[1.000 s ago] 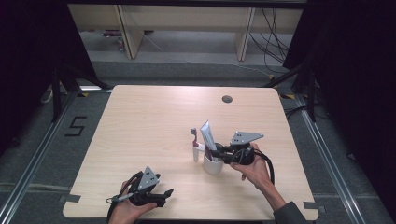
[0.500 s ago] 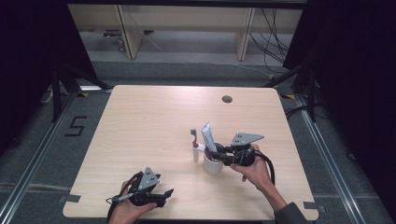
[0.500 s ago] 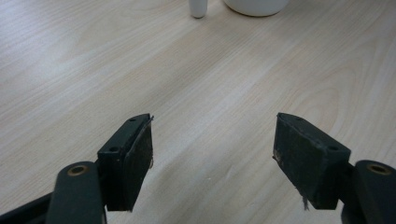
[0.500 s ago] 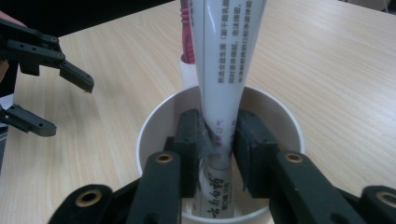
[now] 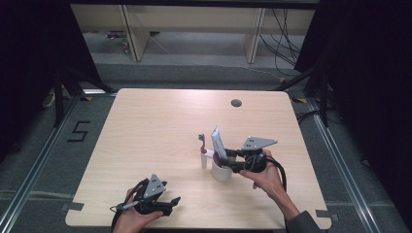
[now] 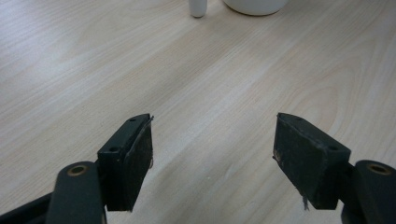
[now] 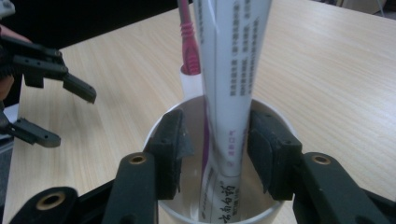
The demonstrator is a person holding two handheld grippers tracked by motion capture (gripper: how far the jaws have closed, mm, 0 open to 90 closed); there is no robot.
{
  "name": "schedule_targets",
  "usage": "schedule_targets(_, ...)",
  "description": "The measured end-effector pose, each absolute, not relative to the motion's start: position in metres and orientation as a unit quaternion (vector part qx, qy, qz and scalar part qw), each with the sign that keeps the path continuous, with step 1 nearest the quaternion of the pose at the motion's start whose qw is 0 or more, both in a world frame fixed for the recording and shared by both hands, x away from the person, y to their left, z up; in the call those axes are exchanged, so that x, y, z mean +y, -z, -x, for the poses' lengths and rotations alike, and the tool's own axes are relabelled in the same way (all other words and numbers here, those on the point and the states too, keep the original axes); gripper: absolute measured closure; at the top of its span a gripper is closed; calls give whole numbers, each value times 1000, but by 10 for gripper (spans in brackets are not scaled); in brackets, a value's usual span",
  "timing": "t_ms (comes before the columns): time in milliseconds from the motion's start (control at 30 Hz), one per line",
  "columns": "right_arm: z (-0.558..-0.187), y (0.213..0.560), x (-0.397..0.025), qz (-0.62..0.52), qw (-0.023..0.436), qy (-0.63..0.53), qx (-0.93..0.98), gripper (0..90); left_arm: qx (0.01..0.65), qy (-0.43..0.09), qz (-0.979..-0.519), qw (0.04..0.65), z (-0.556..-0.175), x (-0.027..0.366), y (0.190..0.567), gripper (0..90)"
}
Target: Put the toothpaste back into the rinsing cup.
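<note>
The toothpaste tube (image 7: 232,88) is being straddled by the right gripper (image 7: 215,149), jaws apart and not quite clamped, inside the white cup (image 7: 187,109). Light, soft and slippery, it is probably best pinched low, near its stiffer cap end

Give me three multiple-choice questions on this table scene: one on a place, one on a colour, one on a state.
1. Where does the toothpaste tube stand?
A. flat on the table
B. in the white cup
C. on the floor

2. What colour is the toothbrush?
A. pink
B. green
C. black

3. How is the left gripper?
A. shut on the cup
B. holding the toothbrush
C. jaws open, nothing between them

Answers: 1 B, the tube's lower end sits inside the cup's rim. 2 A, its neck is pink. 3 C, bare table shows between its jaws.
</note>
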State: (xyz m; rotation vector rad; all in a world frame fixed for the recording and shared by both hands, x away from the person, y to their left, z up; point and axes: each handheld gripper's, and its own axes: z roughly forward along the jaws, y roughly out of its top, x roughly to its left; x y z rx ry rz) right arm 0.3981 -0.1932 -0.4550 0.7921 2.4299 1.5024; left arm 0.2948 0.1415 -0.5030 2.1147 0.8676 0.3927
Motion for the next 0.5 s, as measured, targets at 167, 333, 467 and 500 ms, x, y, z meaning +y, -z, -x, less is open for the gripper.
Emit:
schedule_targets(167,-397,450,-199,-280,78,-509,810,536,342,-157,-838,395,-295,142,503,281)
schedule_targets(333,-397,446,-204,-277,90,-523,801,506,342,-157,-838,394,-295,142,503,281)
schedule_targets(467,-395,441,-209,-286,89,-527,795,488,342,-157,-839,394,-295,142,503,281)
schedule_targets(500,-396,440,-211,-276,103,-528,796,484,342,-157,-838,394,-295,142,503,281)
